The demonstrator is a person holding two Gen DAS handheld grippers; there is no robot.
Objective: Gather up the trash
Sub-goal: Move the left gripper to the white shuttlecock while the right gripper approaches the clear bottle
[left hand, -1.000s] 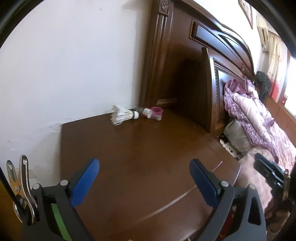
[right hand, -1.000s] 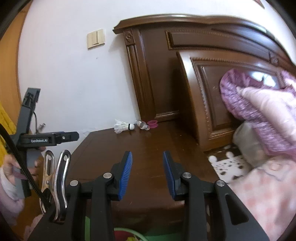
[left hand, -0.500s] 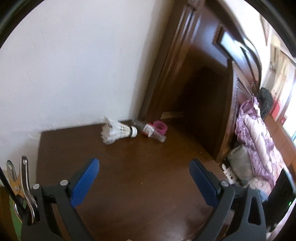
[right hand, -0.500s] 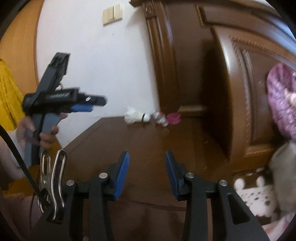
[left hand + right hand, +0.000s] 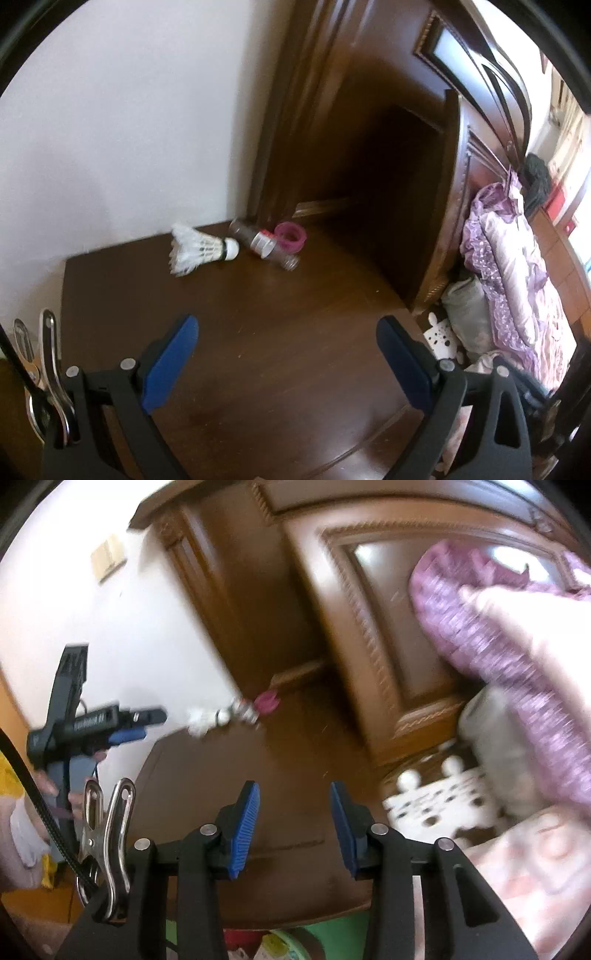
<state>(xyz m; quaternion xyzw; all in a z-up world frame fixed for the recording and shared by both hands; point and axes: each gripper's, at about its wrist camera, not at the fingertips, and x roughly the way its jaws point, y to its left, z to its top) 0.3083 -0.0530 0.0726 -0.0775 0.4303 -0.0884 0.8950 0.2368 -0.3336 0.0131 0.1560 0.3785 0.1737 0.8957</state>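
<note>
A white feather shuttlecock point(image 5: 201, 253), a small clear bottle lying on its side point(image 5: 262, 245) and a pink ring-shaped piece point(image 5: 291, 236) lie together at the far corner of a dark wooden nightstand point(image 5: 258, 350), against the wall. My left gripper point(image 5: 286, 354) is wide open and empty, above the near half of the top. My right gripper point(image 5: 293, 821) is open and empty over the front edge. In the blurred right wrist view the shuttlecock point(image 5: 201, 720) and the pink piece point(image 5: 267, 701) show, with the left gripper point(image 5: 146, 716) to their left.
A carved wooden headboard point(image 5: 461, 166) stands right of the nightstand. A bed with purple bedding point(image 5: 517, 258) lies further right. A white wall point(image 5: 129, 129) stands behind. A green container point(image 5: 295, 941) shows below the front edge in the right wrist view.
The left gripper has moved closer to the trash at the far corner. The right gripper has swung to the right, blurring its view. Both jaws are as wide as before.
</note>
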